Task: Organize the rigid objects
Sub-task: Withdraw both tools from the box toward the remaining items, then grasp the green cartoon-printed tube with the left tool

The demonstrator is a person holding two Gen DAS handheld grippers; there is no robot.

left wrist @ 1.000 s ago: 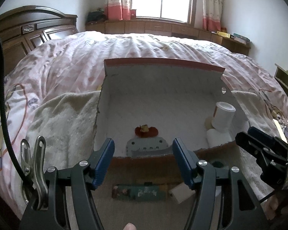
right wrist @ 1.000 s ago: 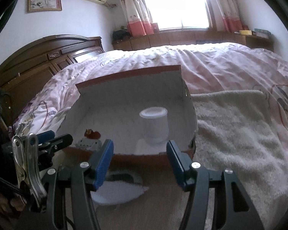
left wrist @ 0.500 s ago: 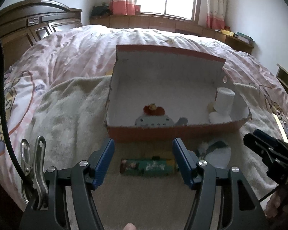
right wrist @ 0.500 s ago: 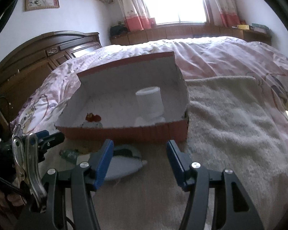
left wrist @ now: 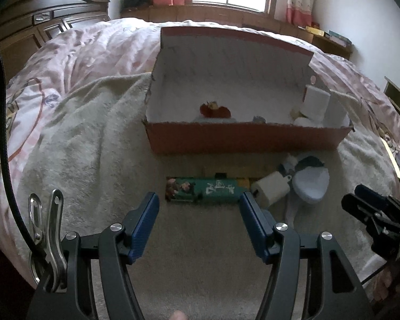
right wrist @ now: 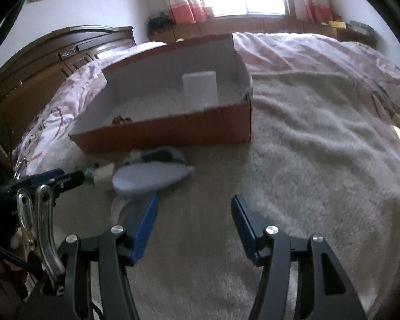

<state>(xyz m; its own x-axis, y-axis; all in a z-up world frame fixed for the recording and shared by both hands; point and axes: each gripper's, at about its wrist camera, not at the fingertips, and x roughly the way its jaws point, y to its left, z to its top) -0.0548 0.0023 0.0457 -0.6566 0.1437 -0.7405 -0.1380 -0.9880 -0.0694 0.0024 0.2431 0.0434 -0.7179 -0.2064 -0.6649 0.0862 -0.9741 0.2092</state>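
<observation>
Rigid objects are in two groups on the cream blanket that covers the bed: some already lie inside the red cardboard box, and some wait just in front of its near wall. In the box I see a small red figure near the middle and a white cylinder standing upright in the right corner. Outside, a green rectangular pack lies flat and parallel to the box wall, a cream roll lies on its side just beside it, and a pale blue oval object is next to the roll. The left gripper hangs above the blanket with its jaws released and holding nothing; they frame the green pack, which probably is the next thing to pick, because its long side fits between them. The right gripper is also released and empty, near the pale blue object but apart from it. The box stands with its lid up, I think so that things can be dropped in from the front.
</observation>
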